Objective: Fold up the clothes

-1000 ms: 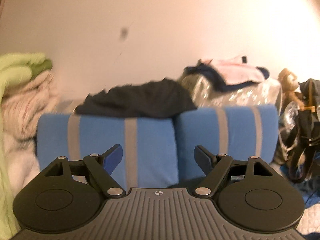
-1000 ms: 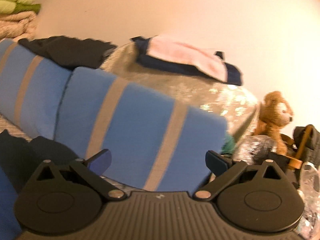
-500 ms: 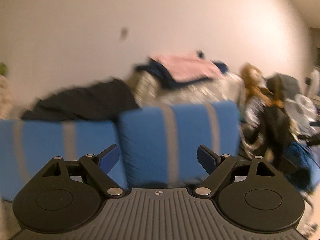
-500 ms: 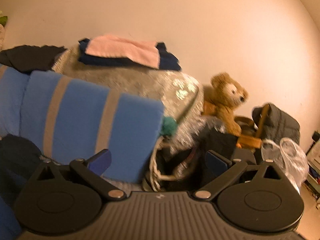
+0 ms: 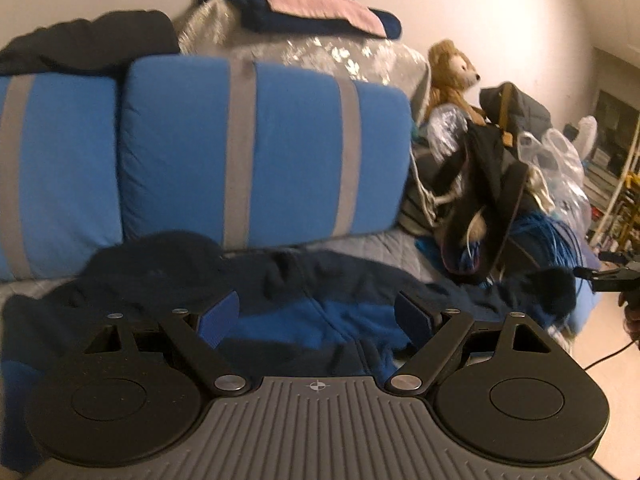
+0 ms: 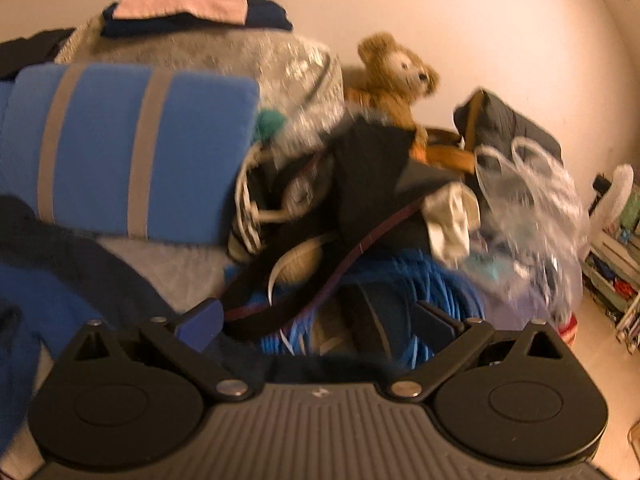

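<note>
A crumpled navy and blue garment point(image 5: 352, 280) lies spread on the grey quilted sofa seat point(image 5: 360, 244). My left gripper point(image 5: 316, 312) hovers just above it, tilted down, open wide, with nothing between its fingers. In the right wrist view, part of the same garment point(image 6: 60, 292) shows at the lower left. My right gripper point(image 6: 316, 316) is open too and holds nothing. It points at a heap of bags and cords past the garment's end. A dark fuzzy cloth edge point(image 6: 332, 360) sits right under its body.
Blue cushions with grey stripes point(image 5: 260, 152) back the seat, a black garment point(image 5: 88, 40) draped on top. Folded pink and navy clothes point(image 5: 320, 4) rest on a silvery bundle. A teddy bear point(image 6: 396, 76), black bag point(image 5: 488, 184), blue cord coil point(image 6: 420, 276) and plastic bags point(image 6: 532, 208) crowd the right end.
Both cameras have dropped and swung right. The wall and cushion tops gave way to the sofa seat, the navy garment and the bag heap. Both grippers stayed open.
</note>
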`<state>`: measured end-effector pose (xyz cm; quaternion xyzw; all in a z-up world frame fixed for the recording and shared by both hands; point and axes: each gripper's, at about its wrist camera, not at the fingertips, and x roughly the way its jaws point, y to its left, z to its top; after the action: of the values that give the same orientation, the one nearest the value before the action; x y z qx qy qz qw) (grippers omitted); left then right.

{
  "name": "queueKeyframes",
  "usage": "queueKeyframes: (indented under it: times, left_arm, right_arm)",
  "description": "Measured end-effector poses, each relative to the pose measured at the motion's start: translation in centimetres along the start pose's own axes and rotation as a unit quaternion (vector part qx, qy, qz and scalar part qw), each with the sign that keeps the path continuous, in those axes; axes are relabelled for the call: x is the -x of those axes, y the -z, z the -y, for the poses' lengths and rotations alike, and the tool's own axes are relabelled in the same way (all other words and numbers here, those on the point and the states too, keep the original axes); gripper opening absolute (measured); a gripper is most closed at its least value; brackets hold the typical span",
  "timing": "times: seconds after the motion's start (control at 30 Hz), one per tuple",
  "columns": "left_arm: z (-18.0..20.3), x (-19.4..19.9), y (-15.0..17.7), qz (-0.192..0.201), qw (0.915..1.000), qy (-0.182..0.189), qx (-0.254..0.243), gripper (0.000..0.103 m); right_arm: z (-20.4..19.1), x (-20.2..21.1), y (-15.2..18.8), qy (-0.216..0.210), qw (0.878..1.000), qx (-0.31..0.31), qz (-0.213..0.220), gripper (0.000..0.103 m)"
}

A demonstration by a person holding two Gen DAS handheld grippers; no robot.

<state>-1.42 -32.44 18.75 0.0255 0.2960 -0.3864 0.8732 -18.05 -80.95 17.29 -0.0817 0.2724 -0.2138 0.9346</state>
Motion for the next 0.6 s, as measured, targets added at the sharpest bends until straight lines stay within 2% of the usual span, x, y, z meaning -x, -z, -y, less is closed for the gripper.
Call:
queueKeyframes:
  times: [0.17, 0.27, 0.47, 0.6]
  left_arm:
    - [0.1, -1.0, 2.2, -0.002, 1.0000, 0.004, 0.002, 0.086]
    - [0.1, -1.6, 3.6, -0.002, 1.0000, -0.002, 0.002, 0.086]
    - [-0.2, -2.3, 5.5, 0.016, 0.9995, -0.026, -0.003, 0.086]
    - [-0.9, -2.2, 6.4, 0.038, 0.9991, -0.020, 0.005, 0.086]
  right_arm:
    - [2.3, -0.4, 5.3, 0.002, 0.999, -0.019, -0.034, 0.103]
    - [3.7, -0.9, 7.7, 0.002, 0.998, -0.045, -0.042, 0.098]
    - [5.9, -2.9, 10.5, 0.028, 0.993, -0.097, -0.064, 0.076]
    - [7.0, -4.4, 11.7, 0.041, 0.989, -0.115, -0.079, 0.060]
